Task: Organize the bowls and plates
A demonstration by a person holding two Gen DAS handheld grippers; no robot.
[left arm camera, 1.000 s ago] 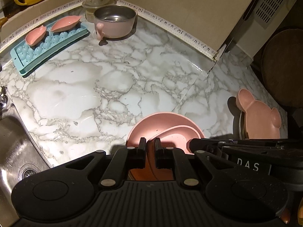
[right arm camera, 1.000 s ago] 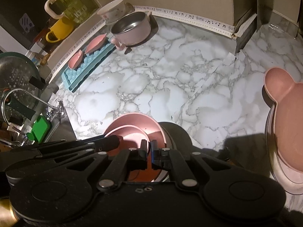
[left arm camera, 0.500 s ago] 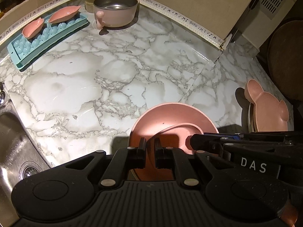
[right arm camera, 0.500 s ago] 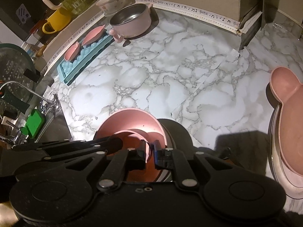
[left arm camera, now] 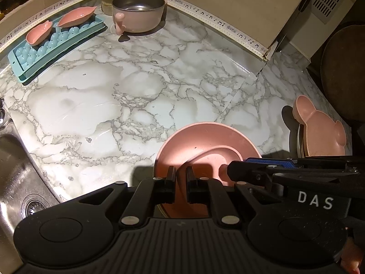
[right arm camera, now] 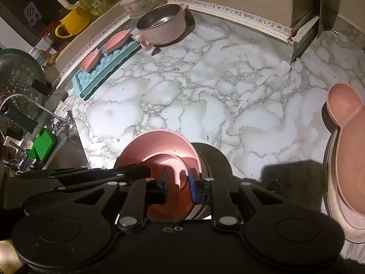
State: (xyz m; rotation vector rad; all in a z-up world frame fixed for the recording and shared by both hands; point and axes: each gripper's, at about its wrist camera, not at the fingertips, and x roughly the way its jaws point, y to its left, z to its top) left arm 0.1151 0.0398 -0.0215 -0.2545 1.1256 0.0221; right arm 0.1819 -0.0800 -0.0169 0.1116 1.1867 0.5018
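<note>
Two nested pink bowls sit near the counter's front edge: a large pink bowl (left arm camera: 194, 141) (right arm camera: 150, 146) with a smaller pink bowl (left arm camera: 216, 159) (right arm camera: 168, 166) inside it. My left gripper (left arm camera: 180, 180) is shut on the near rim of the bowls. My right gripper (right arm camera: 178, 182) has its jaws parted around the small bowl's rim, with a gap on each side. A pink bear-shaped plate (left arm camera: 319, 134) (right arm camera: 349, 164) rests on a stack of plates at the right.
A pink-handled steel pot (left arm camera: 139, 13) and a floral bowl (right arm camera: 139, 0) stand at the back. A blue ice tray (left arm camera: 57, 45) holds two pink leaf dishes (left arm camera: 77, 18). The sink (left arm camera: 13, 182) is at the left, with a faucet (right arm camera: 34, 105).
My right gripper's jaws have opened from the small bowl's rim. Both grippers moved slightly; the bowls stay nested in the same place.
</note>
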